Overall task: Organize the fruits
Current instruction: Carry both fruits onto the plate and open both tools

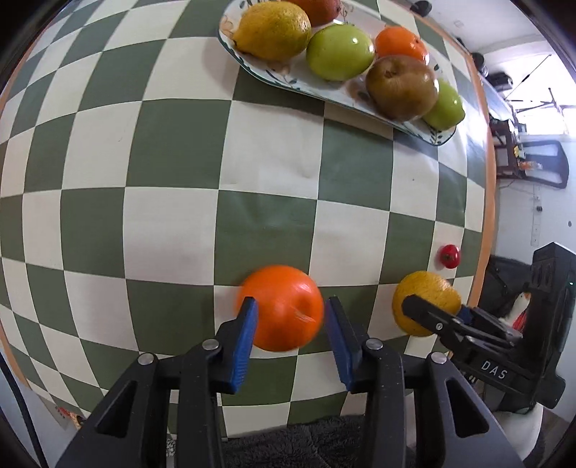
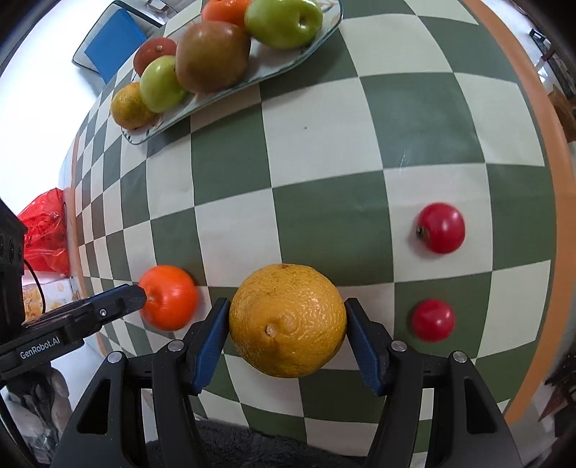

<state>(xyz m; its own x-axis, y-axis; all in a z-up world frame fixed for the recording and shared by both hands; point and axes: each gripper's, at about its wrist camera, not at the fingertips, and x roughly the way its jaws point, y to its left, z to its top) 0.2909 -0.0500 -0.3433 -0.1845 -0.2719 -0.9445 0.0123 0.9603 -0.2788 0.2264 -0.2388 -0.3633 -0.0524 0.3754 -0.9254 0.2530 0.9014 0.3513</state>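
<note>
My left claw (image 1: 291,316) brackets a bright orange tangerine (image 1: 282,307) on the checkered surface (image 1: 172,223), its blue pads spread to either side of the fruit; the left pad appears to touch the peel, a thin gap shows at the right one, and the fruit is blurred. My right claw (image 2: 288,324) straddles a large yellow-orange citrus (image 2: 287,320), pads (image 2: 210,338) close against both flanks, though I cannot tell whether they press it or only sit beside it.

Seen from the right wrist, the tangerine (image 2: 168,297) lies just left of the big citrus, with the tip of my left claw (image 2: 138,297) touching its near side. Two small red fruits sit right of the citrus: one (image 2: 433,319) just beside it, the other (image 2: 441,227) farther back.

From the left wrist, the big citrus (image 1: 424,302) lies right of the tangerine, near the surface's orange edge, with a finger of my right claw (image 1: 428,313) across it and one red fruit (image 1: 449,256) just behind.

Well behind the tangerine, a patterned oval platter (image 1: 273,77) holds a lemon (image 1: 275,28), a green apple (image 1: 340,52), a small orange (image 1: 401,43), a brown pear-like fruit (image 1: 401,86), a second green apple (image 1: 446,108) and a reddish fruit (image 1: 318,10), crowded together.
</note>
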